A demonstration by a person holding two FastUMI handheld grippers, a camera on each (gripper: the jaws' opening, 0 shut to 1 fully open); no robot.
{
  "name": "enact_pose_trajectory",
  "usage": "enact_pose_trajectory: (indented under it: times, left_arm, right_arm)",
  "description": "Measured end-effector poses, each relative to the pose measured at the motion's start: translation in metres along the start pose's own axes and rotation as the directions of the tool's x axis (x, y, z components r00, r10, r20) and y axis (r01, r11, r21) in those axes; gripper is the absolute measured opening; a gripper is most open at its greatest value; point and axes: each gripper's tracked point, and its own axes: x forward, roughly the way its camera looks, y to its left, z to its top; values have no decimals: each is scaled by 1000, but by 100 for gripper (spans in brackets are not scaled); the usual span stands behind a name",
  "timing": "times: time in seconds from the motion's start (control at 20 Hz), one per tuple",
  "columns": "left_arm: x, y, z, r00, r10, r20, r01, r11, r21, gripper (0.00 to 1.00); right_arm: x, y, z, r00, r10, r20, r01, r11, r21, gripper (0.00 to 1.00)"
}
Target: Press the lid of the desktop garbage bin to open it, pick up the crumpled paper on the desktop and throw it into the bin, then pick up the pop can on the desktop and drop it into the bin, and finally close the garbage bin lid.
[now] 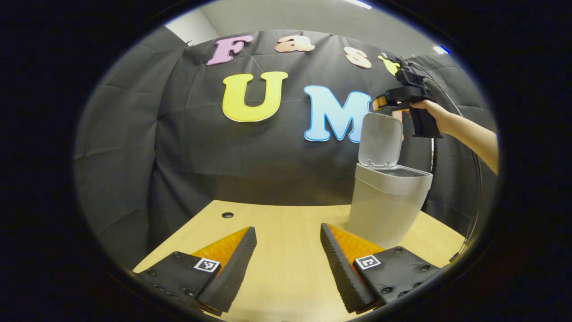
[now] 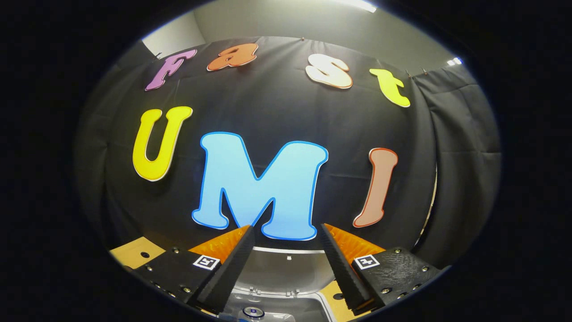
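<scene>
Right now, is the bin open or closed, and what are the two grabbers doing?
Bin: standing on the table.
Lid: up, bin open.
Left gripper: open, holding nothing, low over the table.
Right gripper: open, holding nothing, above the bin.

recording booth | black cloth wall [image 1: 187,147] | wooden desktop [image 1: 286,250]
</scene>
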Motion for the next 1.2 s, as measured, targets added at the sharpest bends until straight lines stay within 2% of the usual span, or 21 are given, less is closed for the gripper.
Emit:
enact_pose_trajectory:
  times: [0.35,0.7,0.95,1.2]
  left_arm:
    - [4,2,-1,1000,11,-4,-11,1000,-15,94]
    - [6,-6,-2,1000,1,6,-1,999,-38,96]
    - [1,-16,-5,1000,10,11,-10,999,-39,96]
    - [-9,-36,-6,1000,-15,10,15,999,-34,94]
  right_arm:
    - [1,1,-11,999,23,-38,-21,998,56,94]
    - [-13,1,-15,999,31,-15,-30,997,67,94]
    - [-35,2,-22,999,47,2,-47,997,67,94]
    - [-61,3,-36,997,78,2,-78,991,113,94]
